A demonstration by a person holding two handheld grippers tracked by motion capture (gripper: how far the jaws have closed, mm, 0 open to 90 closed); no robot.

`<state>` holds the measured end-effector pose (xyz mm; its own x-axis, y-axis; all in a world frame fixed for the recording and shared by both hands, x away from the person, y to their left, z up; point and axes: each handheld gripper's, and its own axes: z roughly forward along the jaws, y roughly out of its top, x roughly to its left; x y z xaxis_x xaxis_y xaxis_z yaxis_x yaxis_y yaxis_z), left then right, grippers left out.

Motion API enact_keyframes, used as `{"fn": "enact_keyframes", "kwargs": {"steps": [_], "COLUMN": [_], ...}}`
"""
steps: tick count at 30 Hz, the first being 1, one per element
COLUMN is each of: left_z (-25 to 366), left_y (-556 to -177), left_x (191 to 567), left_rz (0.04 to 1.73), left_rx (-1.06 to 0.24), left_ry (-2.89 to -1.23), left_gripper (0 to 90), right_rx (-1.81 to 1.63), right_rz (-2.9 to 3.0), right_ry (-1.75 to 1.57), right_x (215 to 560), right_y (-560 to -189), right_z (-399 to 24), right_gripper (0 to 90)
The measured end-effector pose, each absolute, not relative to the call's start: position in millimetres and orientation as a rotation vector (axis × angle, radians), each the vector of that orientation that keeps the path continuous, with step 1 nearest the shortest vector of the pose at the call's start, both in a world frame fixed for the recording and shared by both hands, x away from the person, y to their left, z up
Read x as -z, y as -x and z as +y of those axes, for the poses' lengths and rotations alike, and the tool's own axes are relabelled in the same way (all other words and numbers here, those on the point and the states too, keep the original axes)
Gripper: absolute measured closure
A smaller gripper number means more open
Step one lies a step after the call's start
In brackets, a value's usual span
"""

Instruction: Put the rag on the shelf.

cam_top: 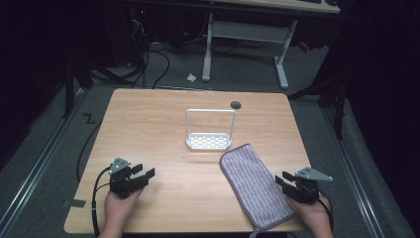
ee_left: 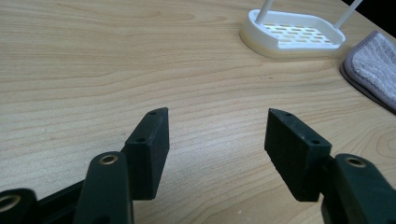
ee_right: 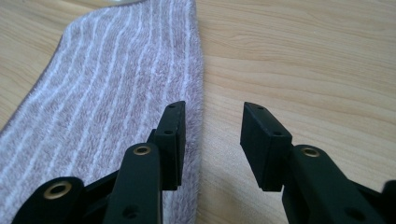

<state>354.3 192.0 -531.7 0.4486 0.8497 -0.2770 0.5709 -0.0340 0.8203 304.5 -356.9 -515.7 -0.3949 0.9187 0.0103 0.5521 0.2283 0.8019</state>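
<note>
Wooden tabletop (cam_top: pixel 163 134) in a dim room: striped cloth (cam_top: pixel 255 186) at the near right corner, right claw (ee_right: pixel 212 140) spread astride its long edge and left claw (ee_left: pixel 217 140) spread and empty; dip lower before pinching that edge.

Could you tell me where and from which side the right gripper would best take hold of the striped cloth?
Probably its long right edge, approached from the right. The cloth lies flat on the table, so only an edge offers a lip; the open right gripper already straddles that edge, one jaw over cloth, one over bare wood.
</note>
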Motion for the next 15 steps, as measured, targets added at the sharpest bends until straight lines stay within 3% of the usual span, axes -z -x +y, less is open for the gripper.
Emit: {"fn": "enact_keyframes", "kwargs": {"steps": [5,7,9,15], "left_z": [192.3,192.2,191.9,191.3], "left_y": [-354.9,-354.7,-353.4,-348.8], "left_x": [532.5,533.2,533.3,531.1], "left_rz": [1.242,1.241,1.235,1.213], "left_rx": [-0.364,-0.363,-0.361,-0.359], "left_ry": [-1.716,-1.716,-1.731,-1.726], "left_gripper": [40.4,40.4,40.5,43.1], "right_rx": [-1.059,-1.068,-1.041,-0.979], "right_rz": [2.090,2.140,2.202,2.348], "right_ry": [-1.317,-1.312,-1.277,-1.250], "right_x": [516.1,516.4,517.9,528.4], "right_y": [-305.9,-306.2,-305.1,-304.6], "right_z": [-354.7,-352.8,-346.9,-325.5], "right_gripper": [69.3,82.8,90.0,90.0]}}
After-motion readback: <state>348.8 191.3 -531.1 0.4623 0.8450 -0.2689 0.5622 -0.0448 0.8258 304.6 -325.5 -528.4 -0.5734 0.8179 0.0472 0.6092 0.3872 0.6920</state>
